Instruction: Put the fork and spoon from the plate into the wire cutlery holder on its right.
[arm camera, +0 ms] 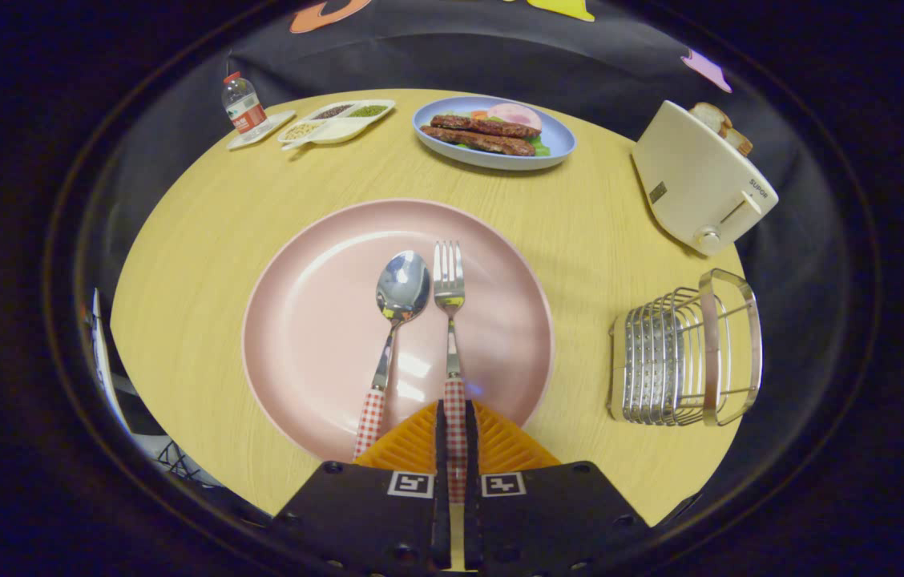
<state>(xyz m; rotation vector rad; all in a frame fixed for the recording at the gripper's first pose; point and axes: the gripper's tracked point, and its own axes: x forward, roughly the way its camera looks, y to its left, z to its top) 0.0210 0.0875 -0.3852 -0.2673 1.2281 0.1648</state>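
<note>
A pink plate (316, 320) lies on the round wooden table just ahead of my fingers. On it lie a spoon (397, 304) and a fork (449, 320), side by side, both with red-checked handles pointing toward me. My gripper (456, 433) is shut on the fork's checked handle, which runs between the two pads. The spoon's handle lies just left of the fingers, untouched. The wire cutlery holder (684, 353) stands on the table to the right of the plate, with nothing visible inside it.
Beyond the plate sits a blue plate of food (556, 144). A white toaster (696, 188) with bread stands behind the holder. A divided white dish (340, 122) and a small bottle (244, 106) on a saucer stand at the far left.
</note>
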